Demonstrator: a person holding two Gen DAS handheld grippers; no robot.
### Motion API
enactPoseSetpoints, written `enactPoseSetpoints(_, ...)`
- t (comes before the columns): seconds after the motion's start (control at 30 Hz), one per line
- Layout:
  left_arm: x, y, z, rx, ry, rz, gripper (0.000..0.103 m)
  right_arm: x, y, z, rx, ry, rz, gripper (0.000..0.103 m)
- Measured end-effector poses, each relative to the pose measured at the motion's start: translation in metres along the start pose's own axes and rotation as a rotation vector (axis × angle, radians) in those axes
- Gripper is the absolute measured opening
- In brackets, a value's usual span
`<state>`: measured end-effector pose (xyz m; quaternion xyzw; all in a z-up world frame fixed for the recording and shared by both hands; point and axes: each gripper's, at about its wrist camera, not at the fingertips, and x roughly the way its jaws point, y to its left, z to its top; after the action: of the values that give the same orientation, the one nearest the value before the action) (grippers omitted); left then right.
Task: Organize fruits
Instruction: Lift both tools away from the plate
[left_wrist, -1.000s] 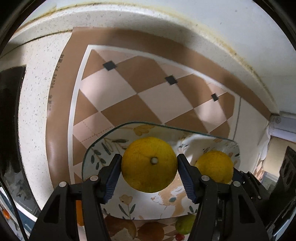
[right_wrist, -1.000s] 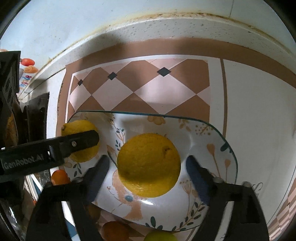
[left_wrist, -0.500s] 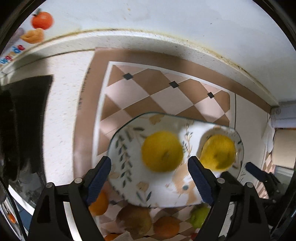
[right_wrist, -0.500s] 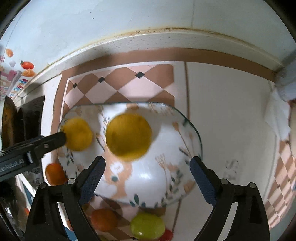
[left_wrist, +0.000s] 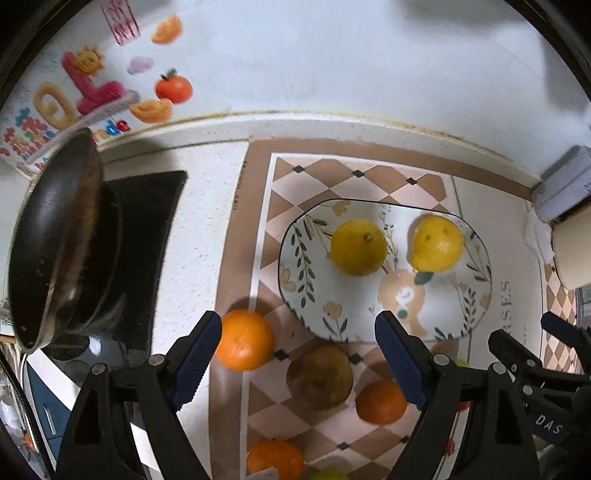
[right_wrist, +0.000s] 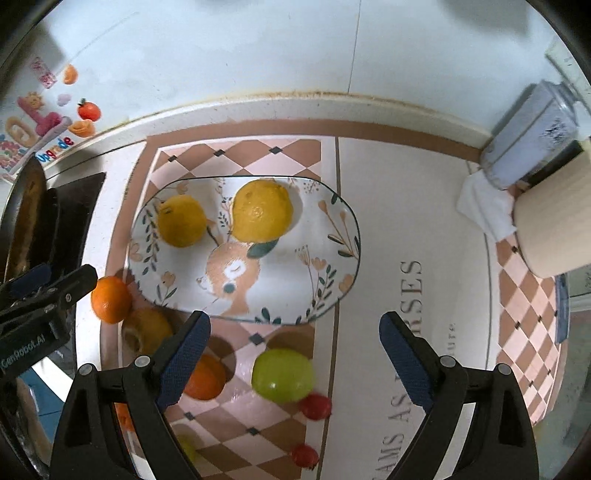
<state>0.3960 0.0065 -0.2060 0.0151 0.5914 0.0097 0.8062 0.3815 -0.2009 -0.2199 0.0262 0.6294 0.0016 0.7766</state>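
A patterned plate (left_wrist: 314, 295) (right_wrist: 325, 258) lies on a checkered mat and holds two yellow lemons (left_wrist: 358, 246) (left_wrist: 437, 243) (right_wrist: 181, 220) (right_wrist: 263, 211). Below the plate lie oranges (left_wrist: 243, 339) (left_wrist: 382, 401) (right_wrist: 110, 299) (right_wrist: 205, 376), a brown pear (left_wrist: 320, 376) (right_wrist: 146, 330), a green fruit (right_wrist: 282, 374) and small red tomatoes (right_wrist: 315, 406). My left gripper (left_wrist: 298, 356) is open and empty above the loose fruit. My right gripper (right_wrist: 293, 360) is open and empty above the green fruit.
A dark pan (left_wrist: 55, 240) sits on a black stove top (left_wrist: 147, 229) at the left. A jar (right_wrist: 532, 136) and a cream container (right_wrist: 554, 221) stand at the right by a white cloth (right_wrist: 484, 206). A wall runs behind.
The left gripper let go of its lemon onto the plate. Both grippers opened wide and pulled back and up, so the loose fruit below the plate came into view.
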Motion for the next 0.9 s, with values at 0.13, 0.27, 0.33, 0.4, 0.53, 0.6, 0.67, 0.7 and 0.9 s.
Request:
enactPoseSetpoints(0.13, -0.03, 0.001, -0.02, 0.019, -0.061, -0.001, 0.085, -0.025, 0.005, -0.016, 0.016, -0.041, 0.011, 0.095)
enactPoseSetpoints(0.27, -0.057, 0.003, -0.034, 0.016, -0.113, -0.004, 0.085, -0.05, 0.008, -0.029, 0.026, -0.096, 0.004, 0.095)
enactPoseSetpoints(0.33, -0.072, 0.004, -0.041, 0.017, -0.139, -0.009, 0.085, -0.064, 0.008, -0.037, 0.03, -0.116, 0.006, 0.095)
enactPoseSetpoints(0.4, -0.083, 0.006, -0.046, 0.015, -0.16, -0.015, 0.085, -0.078, 0.008, -0.045, 0.035, -0.136, 0.013, 0.095)
enactPoseSetpoints(0.53, -0.103, 0.008, -0.059, 0.013, -0.188, -0.024, 0.085, -0.103, 0.008, -0.062, 0.042, -0.174, 0.015, 0.095)
enactPoseSetpoints(0.6, -0.113, 0.008, -0.065, 0.018, -0.207, -0.024, 0.085, -0.114, 0.008, -0.07, 0.045, -0.194, 0.018, 0.095)
enactPoseSetpoints(0.67, -0.122, 0.008, -0.072, 0.026, -0.225, -0.02, 0.085, -0.125, 0.009, -0.079, 0.048, -0.212, 0.02, 0.095)
enactPoseSetpoints(0.7, -0.126, 0.008, -0.076, 0.027, -0.23, -0.023, 0.085, -0.129, 0.009, -0.082, 0.05, -0.217, 0.021, 0.095)
enactPoseSetpoints(0.9, -0.143, 0.01, -0.091, 0.029, -0.259, -0.035, 0.085, -0.153, 0.011, -0.1, 0.057, -0.259, 0.039, 0.095)
